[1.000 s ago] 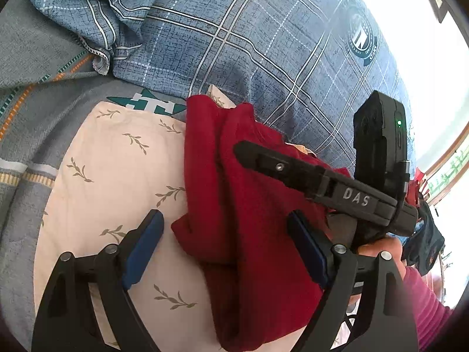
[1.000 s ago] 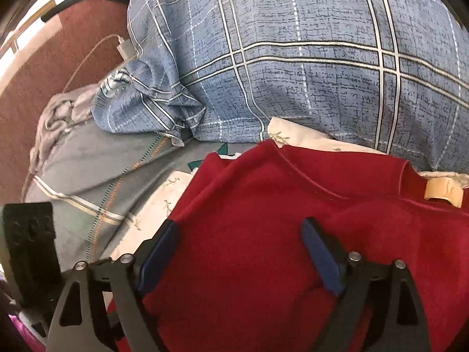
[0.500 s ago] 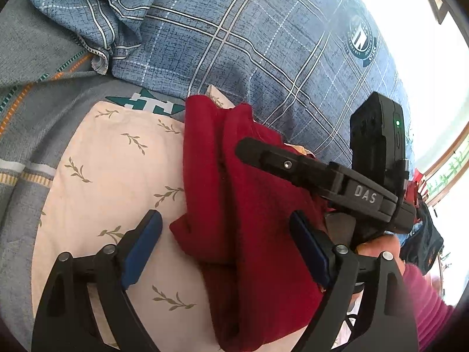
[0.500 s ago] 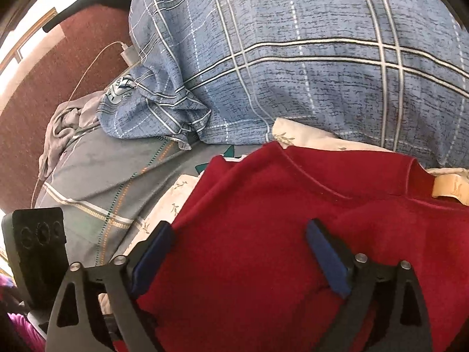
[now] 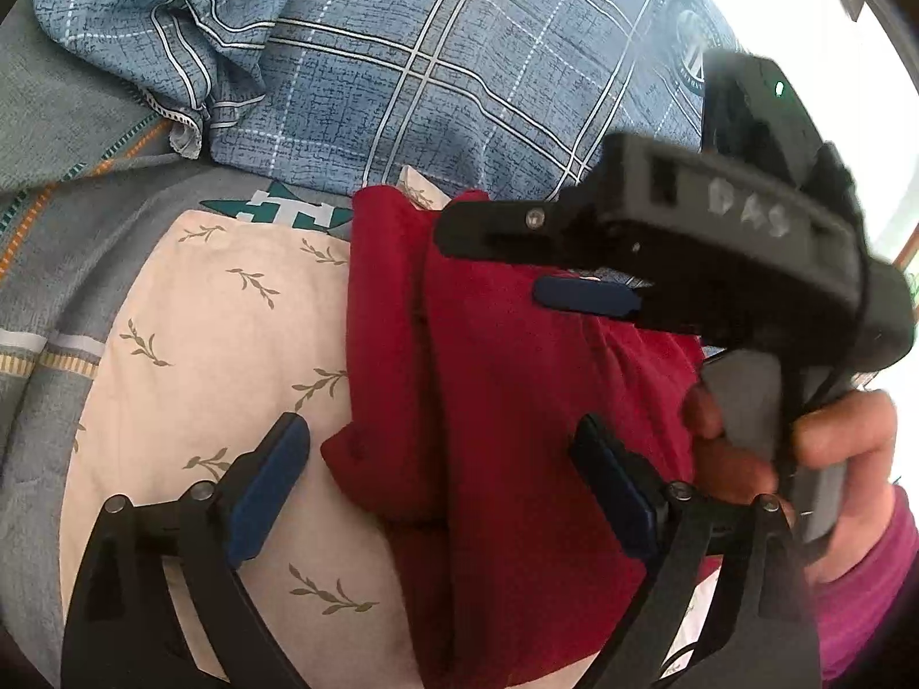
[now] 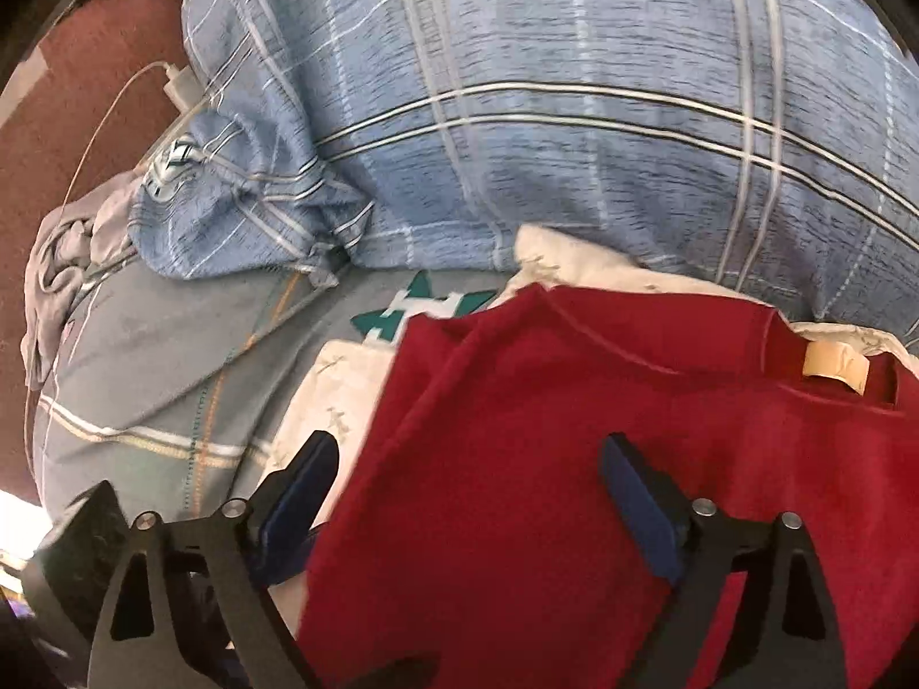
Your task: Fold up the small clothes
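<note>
Grey striped blanket (image 5: 63, 264): we see it along the left edge of the left wrist view, under everything else.
Cream leaf-print cloth (image 5: 230, 344): we find it spread on the blanket, just left of the garment.
Left gripper (image 5: 442, 476): we watch its blue-padded jaws opening, wide apart over the garment's left fold, pads not pressing on it.
Red garment (image 5: 517, 430): we see it folded lengthwise on the cream cloth, its far end touching the blue plaid quilt (image 5: 459, 74).
Right gripper (image 5: 517, 264): we see it above the garment's far part, jaws spread but closing, nothing pinched.
Right hand (image 5: 792, 459): we see it gripping the handle, pink sleeve (image 5: 861, 585) at the wrist.
</note>
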Demonstrator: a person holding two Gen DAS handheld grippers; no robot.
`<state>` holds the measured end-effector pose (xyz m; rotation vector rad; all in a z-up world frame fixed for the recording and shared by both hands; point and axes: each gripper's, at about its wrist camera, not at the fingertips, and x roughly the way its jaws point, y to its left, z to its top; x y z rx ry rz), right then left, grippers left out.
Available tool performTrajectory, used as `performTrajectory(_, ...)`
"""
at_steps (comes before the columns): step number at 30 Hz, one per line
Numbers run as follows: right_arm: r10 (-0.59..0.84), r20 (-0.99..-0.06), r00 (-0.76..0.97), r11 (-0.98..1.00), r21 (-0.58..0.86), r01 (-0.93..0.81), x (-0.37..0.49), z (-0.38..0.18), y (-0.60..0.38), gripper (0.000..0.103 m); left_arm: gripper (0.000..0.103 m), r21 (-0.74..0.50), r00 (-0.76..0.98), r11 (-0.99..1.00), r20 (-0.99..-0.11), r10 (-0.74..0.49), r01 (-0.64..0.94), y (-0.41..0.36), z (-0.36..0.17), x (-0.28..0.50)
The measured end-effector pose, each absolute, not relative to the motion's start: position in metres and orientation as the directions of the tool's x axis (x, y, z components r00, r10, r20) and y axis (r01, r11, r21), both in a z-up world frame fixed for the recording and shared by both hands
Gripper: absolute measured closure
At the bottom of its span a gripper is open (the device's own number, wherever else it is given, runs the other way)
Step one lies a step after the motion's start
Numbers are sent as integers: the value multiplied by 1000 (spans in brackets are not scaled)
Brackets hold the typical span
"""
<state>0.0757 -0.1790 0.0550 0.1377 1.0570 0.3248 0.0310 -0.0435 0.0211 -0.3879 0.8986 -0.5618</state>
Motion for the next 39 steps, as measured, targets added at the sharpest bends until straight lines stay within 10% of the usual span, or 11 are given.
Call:
performTrajectory(22, 281, -899, 336, 959, 251, -129, 87, 48, -169, 9, 9, -517, 506, 807, -633, -586, 287, -49, 21, 35)
performTrajectory(28, 265, -911, 318, 963, 229, -144, 94, 52, -157, 9, 55, -585, 531, 752, -552, -643, 302, -39, 25, 35)
performTrajectory(36, 193, -963, 189, 966, 153, -207, 113, 36, -129, 8, 65, -569, 525, 689, -456, -719, 450, -50, 42, 23)
performTrajectory(38, 164, -967, 194, 967, 118, -227, 111, 33, -126, 21, 65, -553, 523, 701, -473, -709, 451, -53, 42, 24)
performTrajectory(39, 139, -968, 207, 968, 89, -236, 108, 34, -127, 45, 65, -553, 521, 704, -480, -706, 445, -53, 41, 25)
